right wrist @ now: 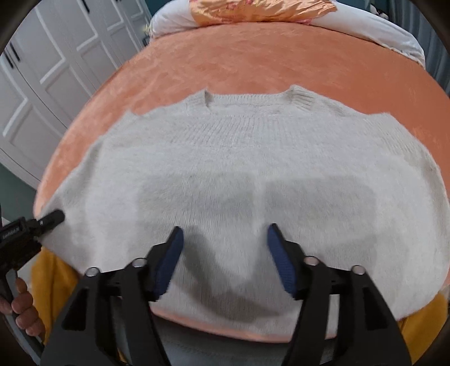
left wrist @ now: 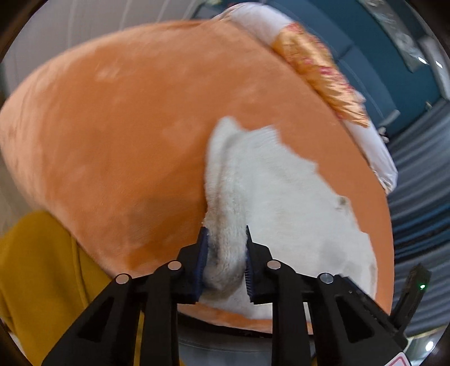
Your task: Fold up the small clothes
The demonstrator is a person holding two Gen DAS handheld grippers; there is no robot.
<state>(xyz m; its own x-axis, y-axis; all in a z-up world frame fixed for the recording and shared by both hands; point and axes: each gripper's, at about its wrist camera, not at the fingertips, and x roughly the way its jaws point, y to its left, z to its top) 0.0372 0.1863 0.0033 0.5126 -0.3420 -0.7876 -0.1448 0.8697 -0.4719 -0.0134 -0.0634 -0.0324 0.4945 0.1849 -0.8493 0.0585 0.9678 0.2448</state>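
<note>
A fuzzy white knit sweater (right wrist: 239, 174) lies flat on the orange bed cover (right wrist: 253, 59), neckline away from me. My left gripper (left wrist: 226, 239) is shut on a bunched edge of the sweater (left wrist: 270, 185) at its left side; it also shows in the right wrist view (right wrist: 53, 217) at the sweater's left edge. My right gripper (right wrist: 225, 233) is open and empty, hovering just above the sweater's lower middle, its shadow falling on the knit.
A mustard yellow cloth (left wrist: 39, 270) hangs at the bed's near edge, also in the right wrist view (right wrist: 47, 278). White pillows with an orange-gold cloth (right wrist: 261, 11) lie at the far end. White wardrobe doors (right wrist: 56, 56) stand left. A blue wall (left wrist: 393, 70) is beyond.
</note>
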